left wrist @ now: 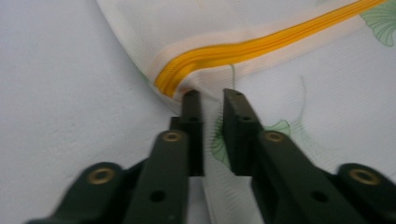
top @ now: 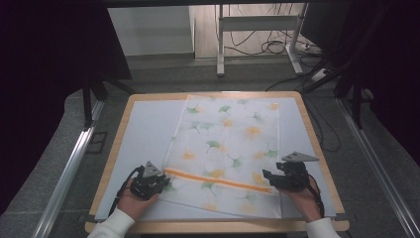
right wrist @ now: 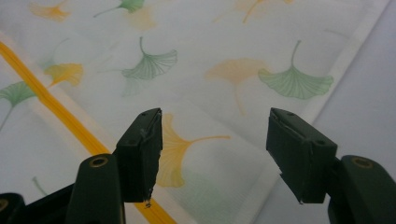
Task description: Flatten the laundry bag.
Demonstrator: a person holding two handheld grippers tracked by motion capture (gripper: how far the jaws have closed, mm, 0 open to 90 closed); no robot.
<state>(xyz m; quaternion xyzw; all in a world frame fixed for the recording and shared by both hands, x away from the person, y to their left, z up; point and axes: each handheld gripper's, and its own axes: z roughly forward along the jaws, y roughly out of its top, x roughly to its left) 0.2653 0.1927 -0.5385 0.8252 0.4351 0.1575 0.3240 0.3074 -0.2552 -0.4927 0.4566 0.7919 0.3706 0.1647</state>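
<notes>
A white mesh bag [top: 228,144] printed with green and orange ginkgo leaves lies flat on the table mat [top: 143,129]. An orange zipper [top: 218,179] runs across its near part. My left gripper [top: 167,185] sits at the bag's left edge, just below the zipper's left end [left wrist: 173,81]. In the left gripper view its jaws [left wrist: 212,95] stand a narrow gap apart, and the bag's edge [left wrist: 327,107] runs between them. My right gripper [top: 267,179] hovers over the bag's right side near the zipper's other end. Its jaws [right wrist: 215,114] are wide open with nothing between them.
The pale mat [left wrist: 60,93] covers a wooden table [top: 307,124], with bare strips left and right of the bag. Behind the table stand white frame legs [top: 220,44] and loose cables [top: 277,47] on the floor. Metal rails [top: 74,158] flank the table.
</notes>
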